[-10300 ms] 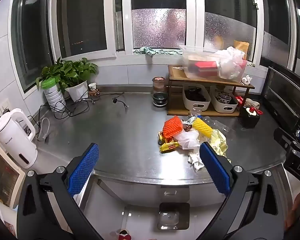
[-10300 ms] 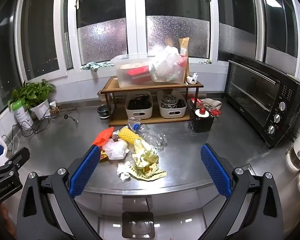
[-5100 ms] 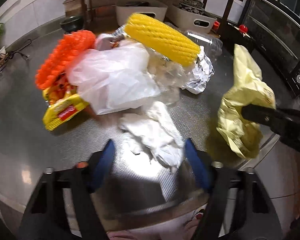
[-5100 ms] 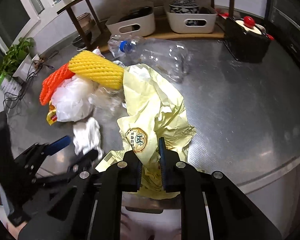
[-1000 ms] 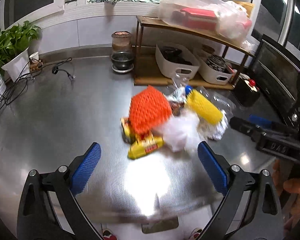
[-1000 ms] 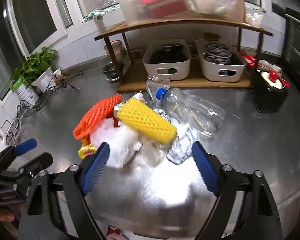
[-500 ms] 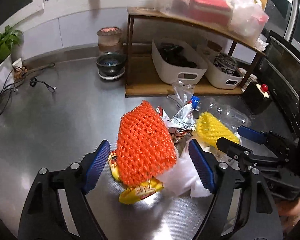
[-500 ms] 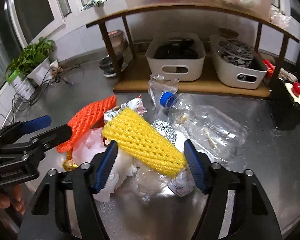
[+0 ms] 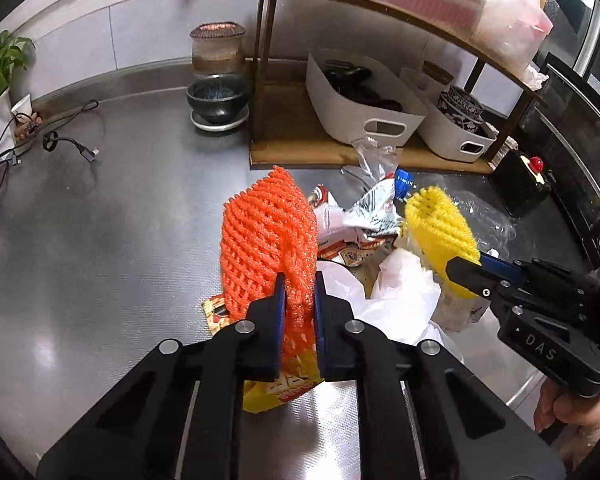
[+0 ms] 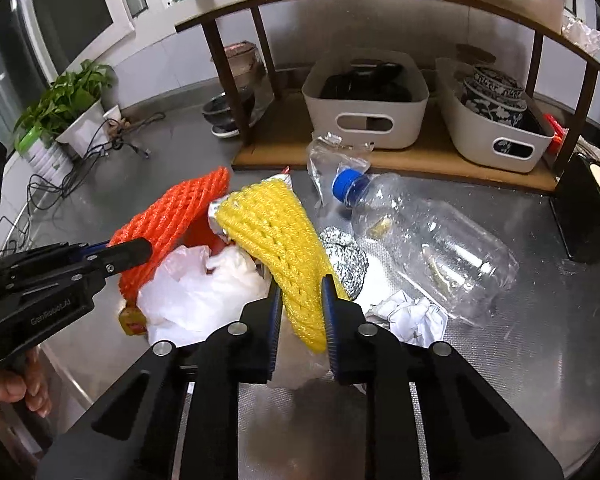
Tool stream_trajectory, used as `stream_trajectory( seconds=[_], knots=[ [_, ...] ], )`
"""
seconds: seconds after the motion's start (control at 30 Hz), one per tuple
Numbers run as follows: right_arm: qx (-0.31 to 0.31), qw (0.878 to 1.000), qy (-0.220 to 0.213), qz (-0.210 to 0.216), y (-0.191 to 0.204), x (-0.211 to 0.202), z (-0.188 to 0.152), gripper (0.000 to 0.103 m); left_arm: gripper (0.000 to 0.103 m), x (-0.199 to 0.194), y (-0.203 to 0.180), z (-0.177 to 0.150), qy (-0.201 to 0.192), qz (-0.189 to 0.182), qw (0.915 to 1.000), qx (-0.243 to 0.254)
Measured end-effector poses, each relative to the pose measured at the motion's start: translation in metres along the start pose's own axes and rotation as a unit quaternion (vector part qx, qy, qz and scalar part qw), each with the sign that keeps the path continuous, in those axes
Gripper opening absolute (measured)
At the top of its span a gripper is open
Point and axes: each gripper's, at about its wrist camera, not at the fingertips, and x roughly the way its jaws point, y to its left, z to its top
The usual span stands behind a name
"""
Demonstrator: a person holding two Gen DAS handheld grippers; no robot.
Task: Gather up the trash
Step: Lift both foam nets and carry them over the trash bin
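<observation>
1. Since half a second ago, both grippers have come down onto the trash pile and their jaws have just been closing, each with a foam net between them.
2. Left gripper (image 9: pixel 299 280): jaws clamped on the lower edge of the orange foam net (image 9: pixel 266 236), which stands up ahead of the blue pads (image 9: pixel 279 300).
3. Right gripper (image 10: pixel 300 284): jaws clamped on the near end of the yellow foam net (image 10: pixel 276 232), which slants away to the left of the jaws.
4. Yellow snack wrapper (image 9: pixel 280 388): on the steel counter (image 9: pixel 100 240), directly under the left gripper.
5. White plastic bag (image 10: pixel 196 280): between the two grippers, under both nets.
6. Clear plastic bottle (image 10: pixel 428 232): lying on its side to the right of the right gripper, blue cap pointing away.
7. Crumpled white paper (image 10: pixel 412 314): just right of the right gripper.
8. Wooden shelf (image 10: pixel 380 152) with two white bins: beyond the pile.
</observation>
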Motion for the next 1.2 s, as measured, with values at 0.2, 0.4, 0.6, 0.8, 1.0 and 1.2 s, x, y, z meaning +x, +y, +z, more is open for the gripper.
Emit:
stream_trajectory(
  seconds=[0.2, 0.4, 0.6, 0.8, 1.0, 1.2],
  knots=[
    [0.003, 1.0, -0.03, -0.001, 0.002, -0.025, 0.005, 0.018, 0.01, -0.031, -0.004, 0.003, -0.038, 0.013, 0.9992, 0.006],
    [0.005, 0.998, -0.056, 0.004, 0.008, -0.061, 0.003, 0.018, 0.01, -0.079, -0.014, -0.001, -0.072, 0.022, 0.9971, 0.017],
    [0.002, 0.998, -0.069, 0.005, 0.021, -0.098, -0.016, 0.018, 0.01, -0.13, -0.025, -0.03, -0.09, 0.03, 0.9951, 0.027],
    [0.01, 0.997, -0.07, 0.014, 0.03, -0.134, -0.051, 0.018, 0.01, -0.163, -0.03, -0.068, -0.094, 0.031, 0.9948, 0.026],
    [0.011, 0.998, -0.063, 0.021, 0.039, -0.162, -0.096, 0.018, 0.01, -0.186, -0.04, -0.12, -0.082, 0.022, 0.9958, 0.034],
    [0.015, 0.999, -0.034, 0.025, 0.033, -0.166, -0.147, 0.018, 0.01, -0.189, -0.046, -0.168, -0.063, 0.009, 0.9973, 0.035]
  ],
)
